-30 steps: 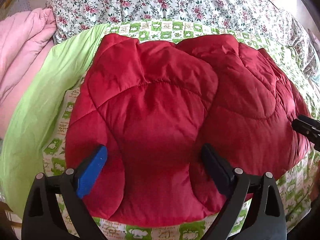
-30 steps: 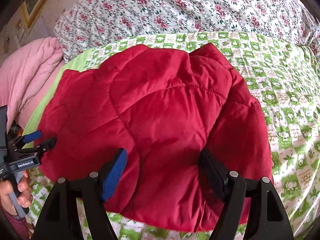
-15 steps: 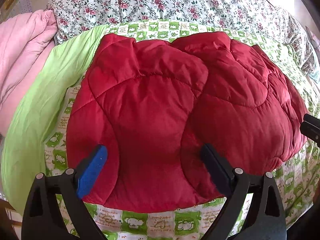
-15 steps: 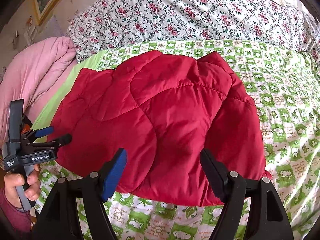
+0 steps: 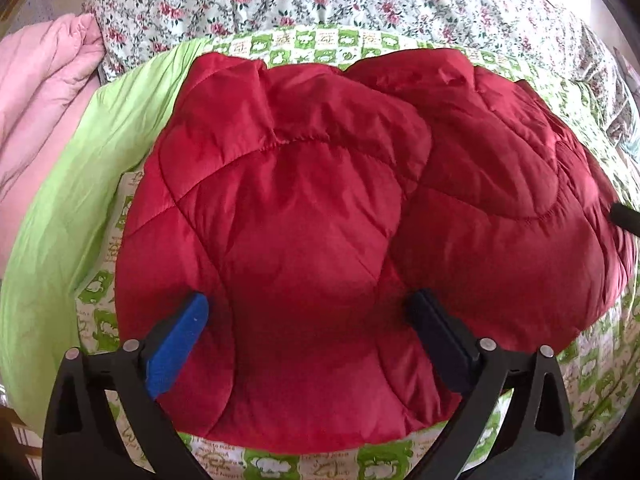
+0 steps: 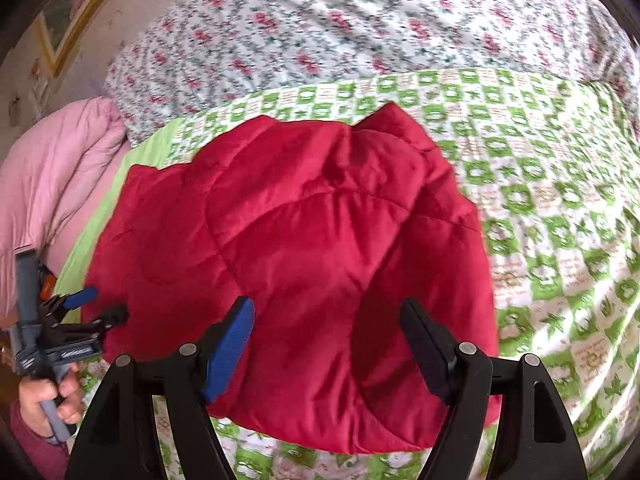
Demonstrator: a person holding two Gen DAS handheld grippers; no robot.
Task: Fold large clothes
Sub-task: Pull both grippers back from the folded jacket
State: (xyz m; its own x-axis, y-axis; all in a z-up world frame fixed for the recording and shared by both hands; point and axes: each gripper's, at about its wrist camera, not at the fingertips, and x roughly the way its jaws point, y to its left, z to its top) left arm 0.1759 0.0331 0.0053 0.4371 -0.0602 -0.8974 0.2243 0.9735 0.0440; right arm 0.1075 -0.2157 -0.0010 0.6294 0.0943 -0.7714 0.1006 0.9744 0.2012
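On green-check sheet (image 5: pixel 312 458), "to make" legible, red jacket (image 5: pixel 320 240) lies; both grippers (image 5: pixel 308 320) (image 6: pixel 328 316) released.

The green-checked bedsheet (image 5: pixel 224 458) carries small printed script near its front edge; only "to make" can be read. A pale label on the left gripper (image 6: pixel 92 308) is too blurred to read.

Soft, even daylight fills both views, brightest toward the upper right. The left wrist view is sharp; the red quilted jacket (image 5: pixel 320 240) shows a faint sheen on its folds and a dark shadow low at its middle. The right wrist view is smeared by motion blur — the floral bedding (image 6: pixel 360 32) worst. Fisheye bending curves everything, and black vignette rings the corners.
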